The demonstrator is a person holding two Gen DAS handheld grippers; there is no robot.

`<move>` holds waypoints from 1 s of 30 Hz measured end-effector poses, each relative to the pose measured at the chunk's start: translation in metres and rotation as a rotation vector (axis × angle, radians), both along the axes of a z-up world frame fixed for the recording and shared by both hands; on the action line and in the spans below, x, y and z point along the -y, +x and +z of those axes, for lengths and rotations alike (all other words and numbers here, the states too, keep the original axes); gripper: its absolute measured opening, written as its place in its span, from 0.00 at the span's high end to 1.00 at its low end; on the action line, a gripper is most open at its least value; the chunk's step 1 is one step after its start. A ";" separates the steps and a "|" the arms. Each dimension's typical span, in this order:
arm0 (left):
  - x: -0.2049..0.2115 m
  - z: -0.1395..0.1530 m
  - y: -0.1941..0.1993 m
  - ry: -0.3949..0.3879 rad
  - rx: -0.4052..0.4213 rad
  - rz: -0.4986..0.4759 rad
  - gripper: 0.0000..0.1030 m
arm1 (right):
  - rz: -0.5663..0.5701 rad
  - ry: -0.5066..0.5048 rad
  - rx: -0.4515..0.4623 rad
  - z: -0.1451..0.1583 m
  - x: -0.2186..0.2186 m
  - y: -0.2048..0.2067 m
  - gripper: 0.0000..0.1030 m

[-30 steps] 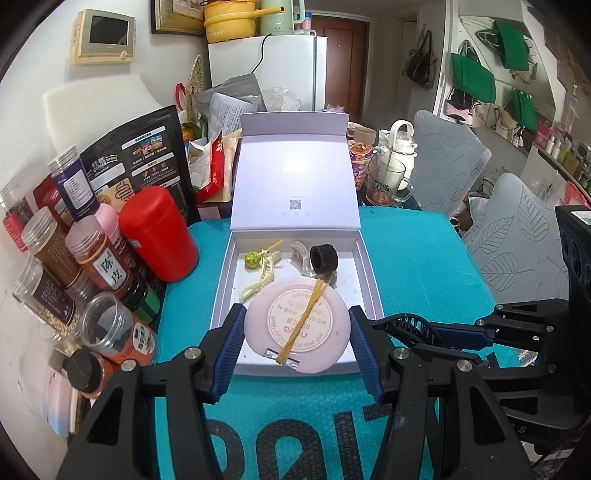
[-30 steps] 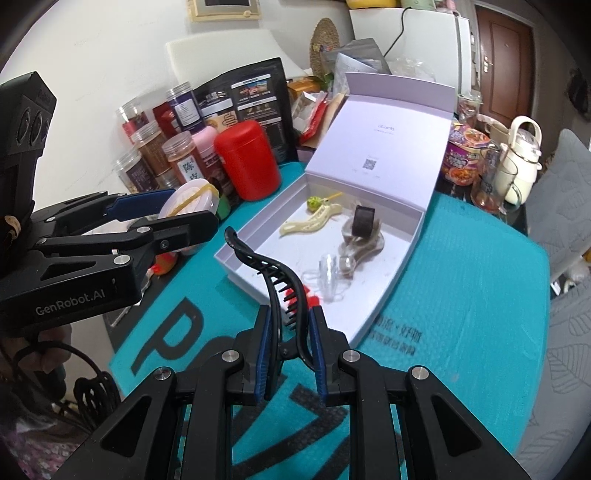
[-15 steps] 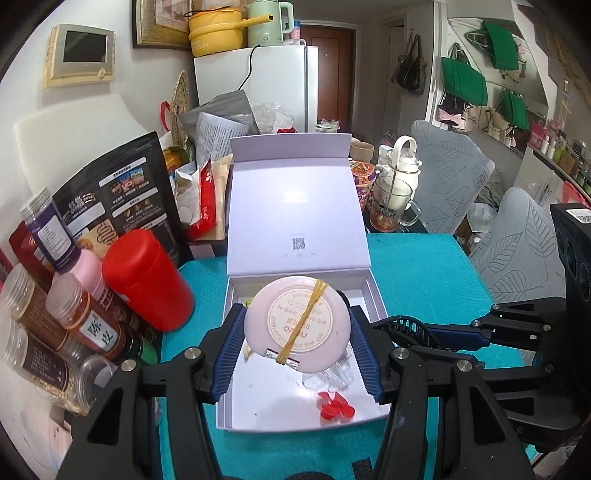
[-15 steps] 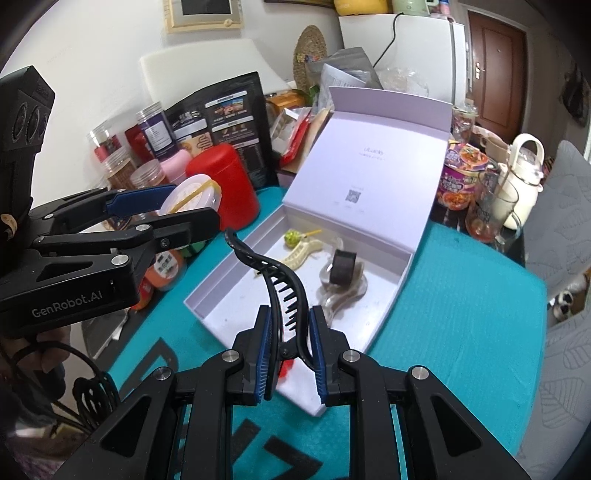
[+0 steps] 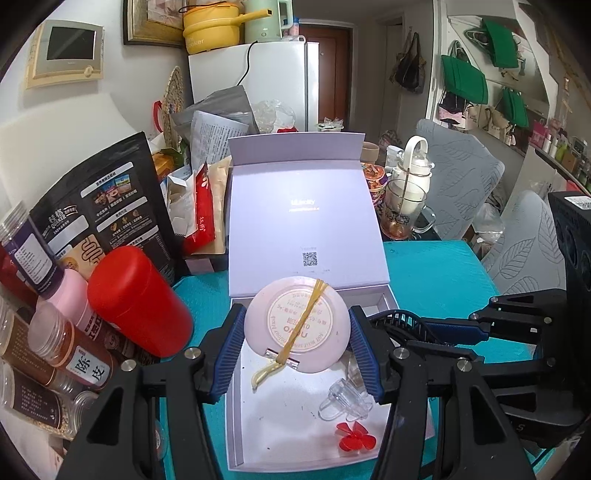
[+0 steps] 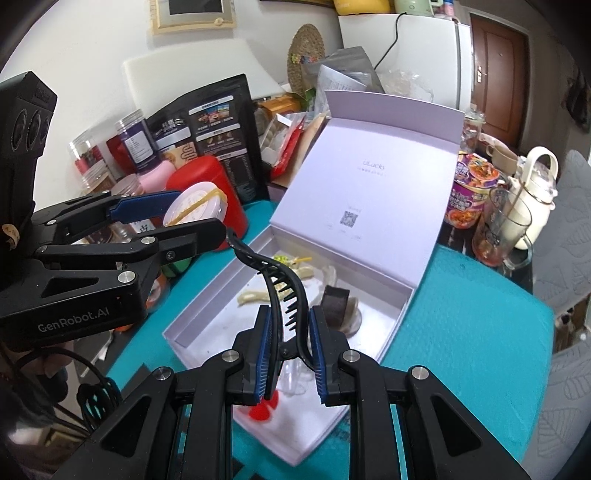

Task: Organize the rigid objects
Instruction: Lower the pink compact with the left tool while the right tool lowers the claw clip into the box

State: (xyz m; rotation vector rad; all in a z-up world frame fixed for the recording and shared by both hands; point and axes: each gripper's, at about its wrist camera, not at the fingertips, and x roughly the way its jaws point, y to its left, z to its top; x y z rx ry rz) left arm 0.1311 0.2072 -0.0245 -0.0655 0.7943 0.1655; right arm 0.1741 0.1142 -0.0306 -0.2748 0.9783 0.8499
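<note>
The room is full of stuff. A white fridge [image 5: 273, 77] stands at the back with a yellow pot [image 5: 212, 27] on top. The worktop [image 5: 436, 273] has a teal cover. Jars, a black bag [image 5: 99, 210] and a red can [image 5: 138, 299] crowd its left edge, and some jars are cut off by the picture's side.

In the middle of the worktop sits a pale purple box [image 5: 306, 417] with its lid [image 5: 303, 218] standing up. The left claw [image 5: 297, 341] is clamped on a round pink case [image 5: 297, 325] with a yellow band around it, held over the box. The case hides much of the back of the box. The right claw [image 6: 290, 354] is squeezed tight on a black hair clip [image 6: 275, 284], also over the box, and it covers the box's near end.

Inside the box lie a clear clip [image 5: 343, 400], a little red flower thing [image 5: 356, 441] and a small black ring [image 6: 336, 301]. A cream piece [image 6: 255, 295] is hard to make out.
</note>
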 end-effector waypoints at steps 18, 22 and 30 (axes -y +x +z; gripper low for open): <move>-0.026 -0.070 0.028 -0.058 -0.090 0.015 0.46 | -0.081 -0.016 -0.054 -0.062 -0.011 0.028 0.80; -0.026 -0.083 0.031 -0.072 -0.109 0.023 0.46 | -0.113 -0.016 -0.073 -0.074 -0.009 0.033 0.81; -0.026 -0.106 0.032 -0.106 -0.142 0.035 0.46 | -0.226 0.029 -0.086 -0.082 0.006 0.036 0.82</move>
